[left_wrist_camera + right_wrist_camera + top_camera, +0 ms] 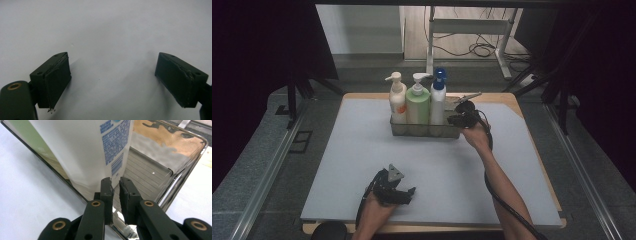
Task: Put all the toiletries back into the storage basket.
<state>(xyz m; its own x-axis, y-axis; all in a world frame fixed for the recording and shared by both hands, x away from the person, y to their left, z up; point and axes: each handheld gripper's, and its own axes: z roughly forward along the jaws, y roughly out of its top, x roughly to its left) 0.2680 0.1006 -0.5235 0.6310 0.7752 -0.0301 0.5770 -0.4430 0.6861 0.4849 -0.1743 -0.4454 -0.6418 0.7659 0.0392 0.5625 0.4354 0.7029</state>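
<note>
Nearest us, our left claw point(404, 192) rests spread wide on the grey worktop point(362, 165), holding nothing. Farther out, our right claw point(115, 185) pinches the near wall of the clear plastic caddy point(172, 195), just beside the white bottle with the blue pump point(438, 100). To shift it well, we should pull low and slow, lest the green bottle point(417, 102) and cream bottle point(397, 97) topple.
</note>
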